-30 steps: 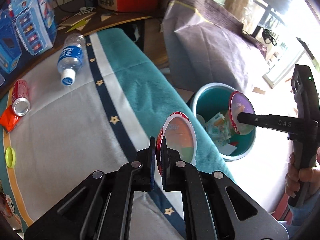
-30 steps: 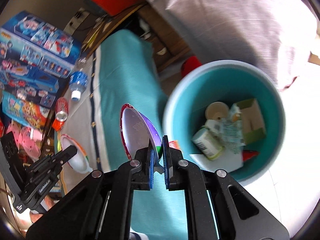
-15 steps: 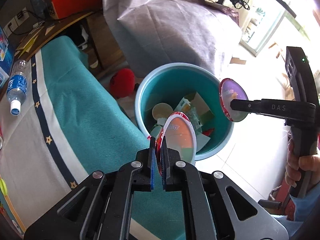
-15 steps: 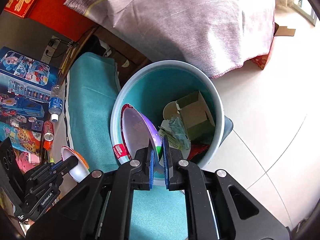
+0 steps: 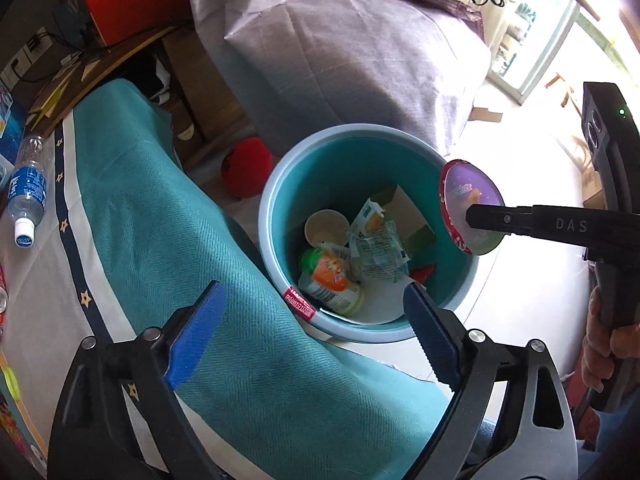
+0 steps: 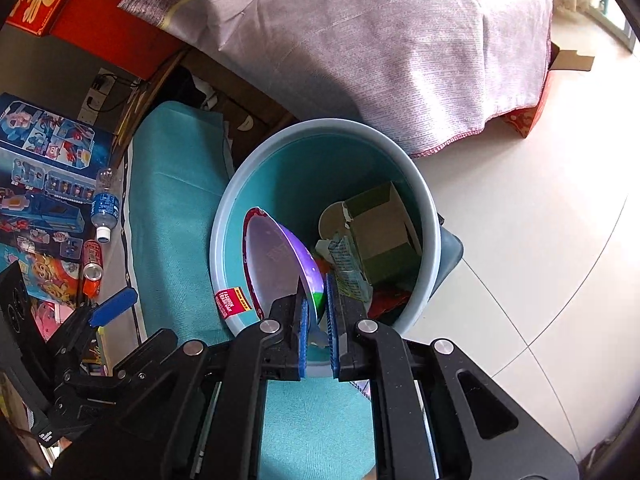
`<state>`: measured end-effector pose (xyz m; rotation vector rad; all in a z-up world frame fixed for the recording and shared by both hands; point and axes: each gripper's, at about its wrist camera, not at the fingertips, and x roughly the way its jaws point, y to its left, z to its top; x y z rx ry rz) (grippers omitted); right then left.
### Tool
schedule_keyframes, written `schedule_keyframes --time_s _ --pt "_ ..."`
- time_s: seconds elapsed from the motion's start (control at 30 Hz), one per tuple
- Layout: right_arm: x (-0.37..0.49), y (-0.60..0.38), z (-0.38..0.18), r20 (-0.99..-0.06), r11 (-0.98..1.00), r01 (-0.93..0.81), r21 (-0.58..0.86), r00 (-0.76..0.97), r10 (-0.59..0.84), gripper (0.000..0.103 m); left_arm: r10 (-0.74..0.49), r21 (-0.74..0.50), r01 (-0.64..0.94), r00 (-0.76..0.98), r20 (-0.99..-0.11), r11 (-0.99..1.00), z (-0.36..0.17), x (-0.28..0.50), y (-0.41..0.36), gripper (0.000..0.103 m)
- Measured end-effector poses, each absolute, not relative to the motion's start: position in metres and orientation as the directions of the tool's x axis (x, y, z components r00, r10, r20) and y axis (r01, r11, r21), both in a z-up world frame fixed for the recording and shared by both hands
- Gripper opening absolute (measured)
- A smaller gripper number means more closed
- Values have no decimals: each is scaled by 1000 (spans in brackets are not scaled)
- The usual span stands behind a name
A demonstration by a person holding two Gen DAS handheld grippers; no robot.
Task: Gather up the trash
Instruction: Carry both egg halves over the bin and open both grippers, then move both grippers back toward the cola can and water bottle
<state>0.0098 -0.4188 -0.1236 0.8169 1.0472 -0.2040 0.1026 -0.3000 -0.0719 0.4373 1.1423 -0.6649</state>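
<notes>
Fabric-draped furniture (image 6: 360, 52) and pale floor tiles (image 6: 520, 260) are shown fully only from the right wrist. Below, the round teal plastic bin (image 5: 280, 184) is part-filled with trash. The left gripper (image 5: 312, 320) has just been opened wide and is empty; a purple red-rimmed paper plate (image 6: 276, 252) is clamped edge-on over the bin rim by the right gripper (image 6: 316, 312).

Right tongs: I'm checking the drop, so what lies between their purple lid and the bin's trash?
Nothing: the purple lid, pinched by the right tongs, hangs inside the bin rim, with open air down to the trash. Both wrist views show it.
</notes>
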Motion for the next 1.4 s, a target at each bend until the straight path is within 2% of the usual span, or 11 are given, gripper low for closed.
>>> schedule_keyframes --time_s 0.47,0.5,0.53,0.57,0.6,0.7,1.4 --pt "34 -399 -118 -850 741 486 463 481 215 12 -255 -51 639 232 -939 768 -75 108 -271 96" --pt "35 -397 -117 -852 747 483 457 478 212 18 -258 -54 636 233 -938 770 -75 108 -269 96" --pt "37 -395 -115 -852 749 482 454 480 208 43 -259 -55 634 234 -937 772 -74 108 -267 96" --pt "38 -394 -114 -854 749 486 450 480 201 60 -261 -58 631 234 -936 774 -73 108 -265 97" --pt "38 -393 -112 -857 748 496 441 481 186 83 -264 -61 629 234 -936 775 -73 109 -263 97" --pt "41 -393 -115 -878 732 535 421 444 180 89 -273 -72 623 234 -933 779 -72 110 -257 97" --pt "54 -337 -94 -925 784 539 309 362 115 90 -340 -174 523 241 -909 834 -60 114 -181 99"
